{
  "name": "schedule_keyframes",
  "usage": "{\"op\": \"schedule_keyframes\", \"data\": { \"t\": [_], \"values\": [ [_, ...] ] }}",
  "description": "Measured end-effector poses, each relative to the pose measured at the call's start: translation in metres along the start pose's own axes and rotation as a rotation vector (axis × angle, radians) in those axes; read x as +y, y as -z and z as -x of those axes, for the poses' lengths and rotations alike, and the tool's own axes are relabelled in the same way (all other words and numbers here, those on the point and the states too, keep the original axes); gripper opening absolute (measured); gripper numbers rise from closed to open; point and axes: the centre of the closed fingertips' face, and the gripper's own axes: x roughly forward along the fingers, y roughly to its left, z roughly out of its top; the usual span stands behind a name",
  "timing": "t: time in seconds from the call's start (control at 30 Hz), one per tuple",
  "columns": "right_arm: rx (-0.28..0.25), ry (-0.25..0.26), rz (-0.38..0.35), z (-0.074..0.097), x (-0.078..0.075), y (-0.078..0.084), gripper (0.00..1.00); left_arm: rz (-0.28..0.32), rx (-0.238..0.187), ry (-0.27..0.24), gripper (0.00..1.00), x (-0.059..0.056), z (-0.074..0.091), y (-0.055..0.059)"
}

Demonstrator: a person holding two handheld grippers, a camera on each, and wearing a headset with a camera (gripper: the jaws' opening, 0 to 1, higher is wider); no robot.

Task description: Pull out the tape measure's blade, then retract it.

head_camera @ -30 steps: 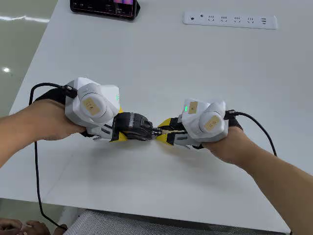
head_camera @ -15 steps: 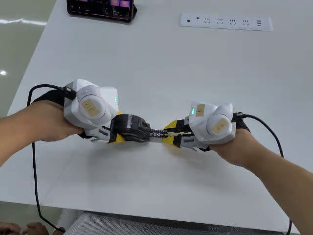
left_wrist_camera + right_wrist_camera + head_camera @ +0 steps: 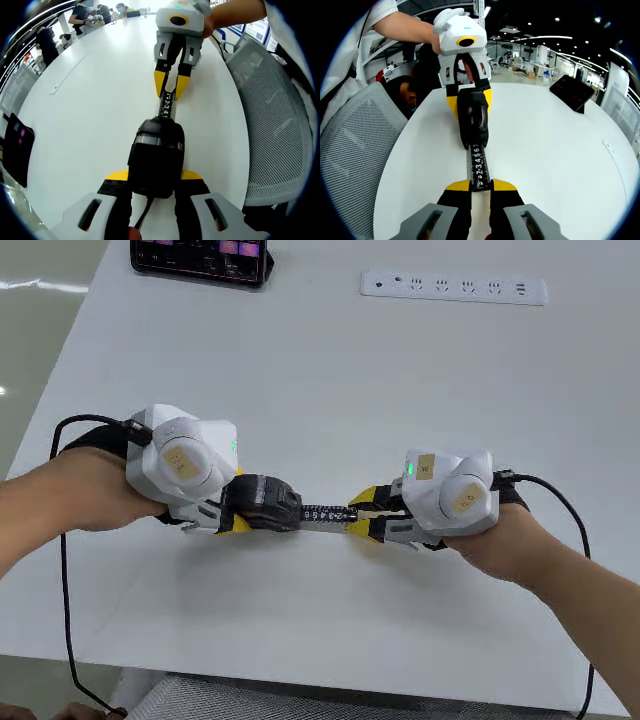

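Tape measure [image 3: 262, 502]: black case, low over the white table [image 3: 300, 370]; I cannot tell whether it touches the top. It sits well to the person's side of the power strip [image 3: 455, 286] and to the left of it.

Left gripper [image 3: 243, 508]: jaws closed on the case from both sides, with the yellow tips against its flanks. The case takes up the whole gap.

Blade [image 3: 325, 513]: a short length is out of the case, running level toward the right. Its printed numerals are legible in both gripper views.

Right gripper [image 3: 358, 515]: jaws nearly together, pinching the blade's free end between the yellow tips. The end hook is hidden by the tips.

The grippers face each other tip to tip, near but apart, with the blade bridging them.

Dark screen [image 3: 200, 258]: at the far table edge, left of the power strip.
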Motion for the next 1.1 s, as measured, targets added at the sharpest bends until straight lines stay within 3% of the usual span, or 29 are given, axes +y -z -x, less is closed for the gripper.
{"op": "schedule_keyframes", "data": {
  "t": [1.1],
  "values": [
    [0.052, 0.051, -0.035, 0.04, -0.005, 0.037, 0.09, -0.009, 0.014, 0.015, 0.28, 0.001, -0.001, 0.0]
  ]
}}
